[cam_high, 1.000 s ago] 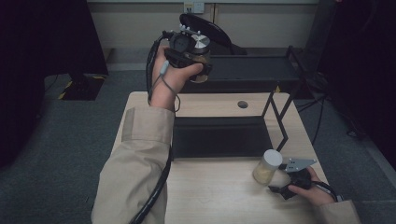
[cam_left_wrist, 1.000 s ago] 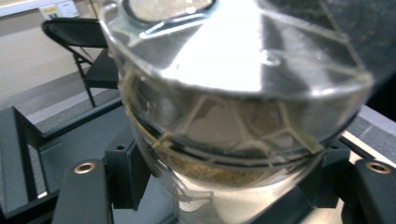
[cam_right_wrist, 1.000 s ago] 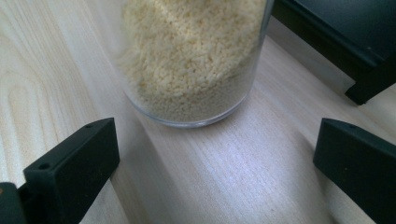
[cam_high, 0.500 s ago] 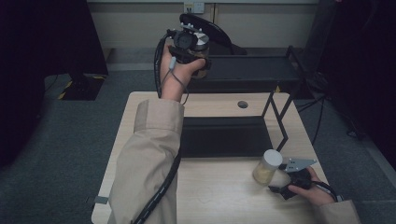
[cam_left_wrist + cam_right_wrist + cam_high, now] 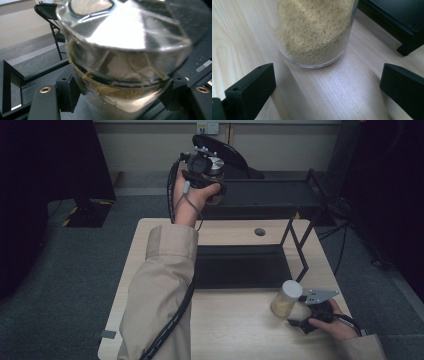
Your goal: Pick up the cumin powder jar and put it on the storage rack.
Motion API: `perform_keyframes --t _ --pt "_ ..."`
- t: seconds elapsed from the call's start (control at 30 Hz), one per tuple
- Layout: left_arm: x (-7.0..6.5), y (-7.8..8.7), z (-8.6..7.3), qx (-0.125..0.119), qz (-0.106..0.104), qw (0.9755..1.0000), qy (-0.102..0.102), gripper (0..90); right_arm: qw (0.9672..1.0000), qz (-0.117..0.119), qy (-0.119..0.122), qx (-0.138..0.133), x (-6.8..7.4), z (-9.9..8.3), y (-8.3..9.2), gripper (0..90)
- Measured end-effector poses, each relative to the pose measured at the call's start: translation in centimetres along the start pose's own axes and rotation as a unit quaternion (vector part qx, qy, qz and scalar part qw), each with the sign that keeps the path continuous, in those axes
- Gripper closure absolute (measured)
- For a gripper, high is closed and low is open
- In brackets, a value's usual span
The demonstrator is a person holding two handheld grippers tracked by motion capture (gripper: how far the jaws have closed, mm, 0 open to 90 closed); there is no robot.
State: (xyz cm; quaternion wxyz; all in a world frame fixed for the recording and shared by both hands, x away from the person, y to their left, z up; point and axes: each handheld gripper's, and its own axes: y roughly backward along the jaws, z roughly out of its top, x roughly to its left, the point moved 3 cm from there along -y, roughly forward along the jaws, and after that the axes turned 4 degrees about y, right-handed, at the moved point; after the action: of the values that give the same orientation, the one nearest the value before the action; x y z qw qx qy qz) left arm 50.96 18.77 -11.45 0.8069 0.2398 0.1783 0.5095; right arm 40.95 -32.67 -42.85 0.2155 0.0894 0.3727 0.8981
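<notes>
Jar clamped in left tool, tilted; right tool open beside upright jar.

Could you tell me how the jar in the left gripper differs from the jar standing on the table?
The held jar is clamped in the shut left gripper, raised beyond the table; the table jar stands free before the open right gripper. The held jar's lid looks silvery, the table jar's white. The table jar holds pale grains, the held jar something browner. Both are clear.

Tan sleeves; black claws (grey three-cornered plate on right one), ribbed black cable.
</notes>
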Motion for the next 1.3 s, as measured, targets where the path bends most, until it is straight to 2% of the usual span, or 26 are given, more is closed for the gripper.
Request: perform_keyframes --t 0.23,0.33,0.67,0.83,1.03,1.23,1.3 --pt "0.1 0.1 -0.3 -0.011 -0.001 0.9999 0.003 29.9 1.0000 0.000 0.000 0.000 0.0 0.0 0.0 0.0" --pt "-0.1 0.1 -0.3 -0.009 0.002 1.0000 0.000 28.3 1.0000 0.000 0.000 0.000 0.0 0.0 0.0 0.0" --pt "-0.6 0.0 -0.8 -0.007 0.006 0.9999 0.014 15.1 1.0000 0.000 0.000 0.000 0.0 0.0 0.0 0.0" --pt "-0.8 0.5 -1.2 -0.005 0.011 0.9999 0.004 8.8 1.0000 0.000 0.000 0.000 0.0 0.0 0.0 0.0" --pt "-0.7 1.4 -2.5 -0.026 -0.004 0.9996 0.007 1.5 1.0000 0.000 0.000 0.000 0.0 0.0 0.0 0.0" --pt "-0.3 1.8 -4.0 -0.043 -0.024 0.9988 -0.007 1.5 1.0000 0.000 0.000 0.000 0.0 0.0 0.0 0.0" --pt "-0.1 2.1 -4.5 -0.050 -0.033 0.9982 -0.003 1.4 1.0000 0.000 0.000 0.000 0.0 0.0 0.0 0.0"
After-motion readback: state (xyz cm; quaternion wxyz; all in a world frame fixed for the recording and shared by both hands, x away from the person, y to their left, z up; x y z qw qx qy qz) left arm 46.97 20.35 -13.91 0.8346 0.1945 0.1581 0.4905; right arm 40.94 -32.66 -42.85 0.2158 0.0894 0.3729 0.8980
